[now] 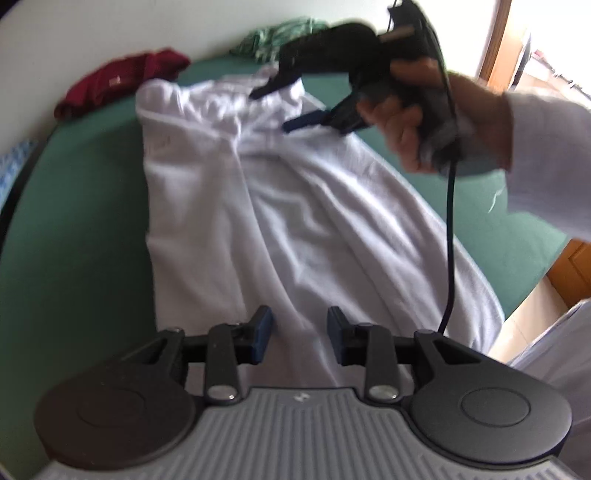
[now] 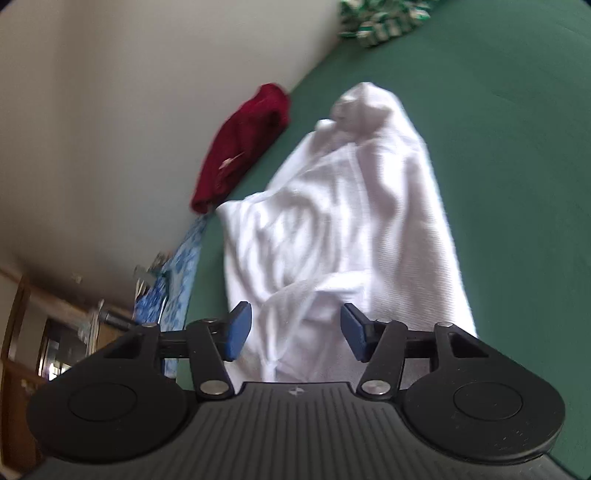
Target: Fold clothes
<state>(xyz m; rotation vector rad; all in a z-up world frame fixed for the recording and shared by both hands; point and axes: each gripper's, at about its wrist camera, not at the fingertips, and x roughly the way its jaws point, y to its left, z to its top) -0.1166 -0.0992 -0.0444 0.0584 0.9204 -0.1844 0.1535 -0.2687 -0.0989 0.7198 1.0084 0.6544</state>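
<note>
We see a white garment (image 1: pixel 280 206) spread long and wrinkled over a green surface (image 1: pixel 74 229), which may be a bed or a worktop; we cannot tell which. Our left tongs (image 1: pixel 300 338) hang over the near end of the white garment, with the jaws apart by a moderate gap, and the cloth lies below them, not pinched by the blue pads (image 1: pixel 263 334). Our right tongs (image 1: pixel 286 107) are seen from the left wrist view at the far end of the garment, carried by a hand (image 1: pixel 417 122) that comes out of a white sleeve (image 1: pixel 550 162), and a black cable (image 1: pixel 450 229) hangs down from them. In the right wrist view the right tongs (image 2: pixel 295 328) stand wide open above the bunched cloth, and nothing is held between the pads. A dark red garment (image 2: pixel 240 147) lies by the wall (image 2: pixel 110 110), just beside the white one, and a green and white patterned garment (image 2: pixel 380 18) lies further away on the green surface. A blue patterned cloth (image 2: pixel 177 280) shows at the edge near the wall.
</note>
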